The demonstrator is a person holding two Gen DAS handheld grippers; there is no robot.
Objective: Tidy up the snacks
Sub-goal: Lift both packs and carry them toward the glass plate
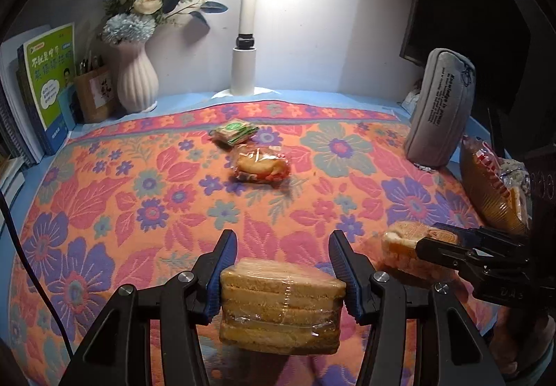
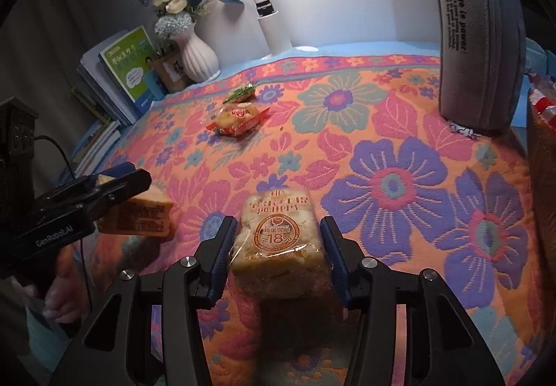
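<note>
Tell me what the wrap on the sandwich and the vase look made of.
Sandwich wrap: looks like thin clear plastic film, glossy; creases and glare show over the bread layers. Vase: probably glazed ceramic or plastic; pale, ribbed, with a smooth soft sheen. The look leaves it open.

wall: plain white [image 1: 312, 21] | light: glowing white tube lamp [image 1: 247, 3] against wall | surface: orange floral woven cloth [image 1: 139, 198] before lamp | ribbed white vase [image 1: 136, 76] left of lamp

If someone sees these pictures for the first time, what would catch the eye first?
Probably the bright floral cloth covering the table. Then the wrapped sandwich clamped in the left gripper up front, and the "18%" cake packet clamped in the right gripper.
</note>
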